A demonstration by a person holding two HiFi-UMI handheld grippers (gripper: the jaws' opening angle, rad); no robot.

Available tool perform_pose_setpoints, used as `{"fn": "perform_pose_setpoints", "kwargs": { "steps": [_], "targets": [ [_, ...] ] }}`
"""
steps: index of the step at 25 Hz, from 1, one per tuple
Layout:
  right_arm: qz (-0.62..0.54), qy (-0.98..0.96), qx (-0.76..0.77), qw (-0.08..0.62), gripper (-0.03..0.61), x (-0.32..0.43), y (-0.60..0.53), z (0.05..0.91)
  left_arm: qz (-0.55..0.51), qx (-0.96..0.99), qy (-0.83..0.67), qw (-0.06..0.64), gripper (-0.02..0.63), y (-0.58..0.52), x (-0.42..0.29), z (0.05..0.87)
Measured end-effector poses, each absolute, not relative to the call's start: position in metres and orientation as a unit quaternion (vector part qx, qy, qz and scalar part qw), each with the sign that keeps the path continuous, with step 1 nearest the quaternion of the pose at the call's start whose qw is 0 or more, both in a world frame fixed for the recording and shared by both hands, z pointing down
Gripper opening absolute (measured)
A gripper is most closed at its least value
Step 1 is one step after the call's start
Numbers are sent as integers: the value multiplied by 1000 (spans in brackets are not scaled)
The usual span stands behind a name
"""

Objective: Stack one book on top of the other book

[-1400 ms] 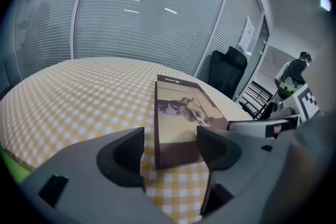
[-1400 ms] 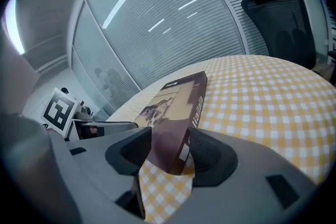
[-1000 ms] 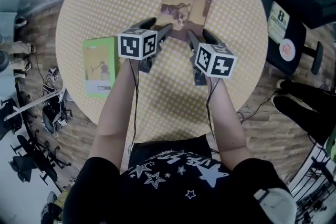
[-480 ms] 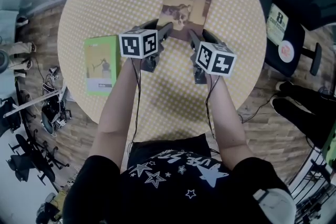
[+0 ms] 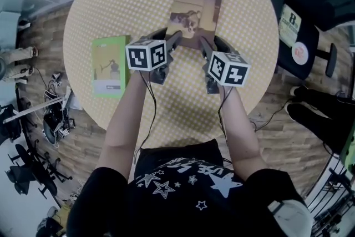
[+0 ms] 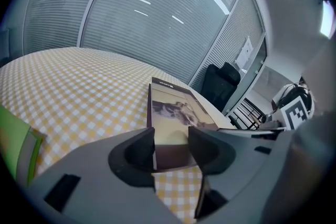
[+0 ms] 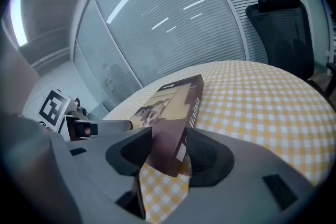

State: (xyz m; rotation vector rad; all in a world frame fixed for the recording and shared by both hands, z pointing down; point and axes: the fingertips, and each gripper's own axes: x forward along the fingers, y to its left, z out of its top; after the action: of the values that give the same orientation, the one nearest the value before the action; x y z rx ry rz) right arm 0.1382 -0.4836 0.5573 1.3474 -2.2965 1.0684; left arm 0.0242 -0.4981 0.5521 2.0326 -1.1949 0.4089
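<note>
Pinching corners suits this stiff, likely light brown book (image 5: 195, 8): right hand-held gripper (image 7: 169, 152) clamps one; left hand-held gripper (image 6: 171, 147) has been closing round another, not yet biting.

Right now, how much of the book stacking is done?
Nothing is stacked yet: the flat green book lies alone on the yellow checked round table. In hand: the right gripper is clamped on a near corner of the brown photo-cover book; the left gripper has just been closing its jaws round the other, grip unclear. Left: lift it and set it on the green one.
</note>
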Motion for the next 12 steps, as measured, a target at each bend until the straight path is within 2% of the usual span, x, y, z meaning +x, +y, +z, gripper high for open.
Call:
{"fn": "perform_pose_setpoints", "kwargs": {
  "steps": [12],
  "targets": [
    [316,-811,480,109,209,126,-443,495,124,826,-453,311,192,-456,13,487]
  ]
}}
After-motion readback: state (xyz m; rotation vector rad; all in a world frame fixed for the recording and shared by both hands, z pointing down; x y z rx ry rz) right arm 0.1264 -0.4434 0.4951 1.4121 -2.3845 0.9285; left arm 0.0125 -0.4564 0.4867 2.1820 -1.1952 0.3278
